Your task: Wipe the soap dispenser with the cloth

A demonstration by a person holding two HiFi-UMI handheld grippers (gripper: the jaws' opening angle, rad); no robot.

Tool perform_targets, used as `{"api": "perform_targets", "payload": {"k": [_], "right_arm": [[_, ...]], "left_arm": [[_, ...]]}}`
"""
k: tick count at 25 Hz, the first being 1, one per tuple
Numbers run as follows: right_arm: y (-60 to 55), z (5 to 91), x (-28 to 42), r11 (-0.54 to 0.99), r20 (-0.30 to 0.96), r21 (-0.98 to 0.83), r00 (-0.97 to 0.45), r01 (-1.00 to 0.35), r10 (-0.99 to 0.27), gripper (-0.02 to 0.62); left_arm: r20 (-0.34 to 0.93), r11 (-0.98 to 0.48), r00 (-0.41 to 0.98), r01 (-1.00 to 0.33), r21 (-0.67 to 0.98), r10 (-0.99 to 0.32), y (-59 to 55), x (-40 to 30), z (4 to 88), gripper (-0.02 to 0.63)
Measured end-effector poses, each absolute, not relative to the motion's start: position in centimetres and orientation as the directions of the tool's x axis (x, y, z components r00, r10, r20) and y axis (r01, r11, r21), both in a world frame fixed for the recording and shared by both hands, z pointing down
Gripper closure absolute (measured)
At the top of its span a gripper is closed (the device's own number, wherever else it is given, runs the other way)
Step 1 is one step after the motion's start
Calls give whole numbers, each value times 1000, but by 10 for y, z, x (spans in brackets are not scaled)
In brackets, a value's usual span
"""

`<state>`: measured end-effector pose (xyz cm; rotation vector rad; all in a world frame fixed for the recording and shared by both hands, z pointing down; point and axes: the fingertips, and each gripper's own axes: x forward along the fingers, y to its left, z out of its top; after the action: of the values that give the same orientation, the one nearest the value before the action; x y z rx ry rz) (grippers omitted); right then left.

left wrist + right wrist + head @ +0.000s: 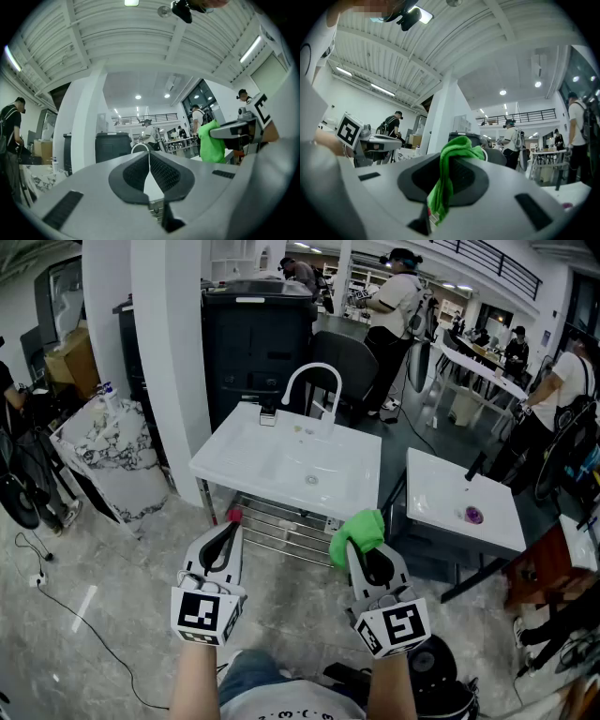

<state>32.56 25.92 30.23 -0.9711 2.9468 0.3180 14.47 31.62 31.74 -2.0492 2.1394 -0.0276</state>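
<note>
Gripping a green cloth [358, 528] with the right gripper [361, 549]; left gripper [232, 529] clenched shut, nothing between. Holding both level, side by side, facing a white sink [214, 463].

White washbasin [234, 463] on metal frame at 12 o'clock, curved faucet [312, 379] on its back rim. Second white top [441, 495] at 2 o'clock carries small purple object [473, 515]. Grey floor [122, 559]: black cable [94, 636] at 8 o'clock.
</note>
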Motion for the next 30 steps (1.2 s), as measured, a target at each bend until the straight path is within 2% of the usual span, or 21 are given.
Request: {"api": "perform_targets", "payload": {"k": [7, 14, 23, 30], "right_arm": [[240, 303, 328, 783, -97, 173, -802, -597, -590, 546], [205, 317, 291, 791, -53, 227, -818, -568, -572, 546], [106, 318, 206, 764, -37, 205, -785, -611, -618, 546], [39, 319, 130, 735, -5, 206, -752, -646, -660, 546]], "left_arm": [[-128, 57, -38, -988, -145, -991, 299, 145, 313, 589], [-106, 43, -29, -990, -135, -994, 251, 111, 326, 589], [-109, 30, -18, -994, -107, -994, 157, 12, 328, 589], [-95, -35, 44, -995, -92, -994, 74, -61, 329, 589]]}}
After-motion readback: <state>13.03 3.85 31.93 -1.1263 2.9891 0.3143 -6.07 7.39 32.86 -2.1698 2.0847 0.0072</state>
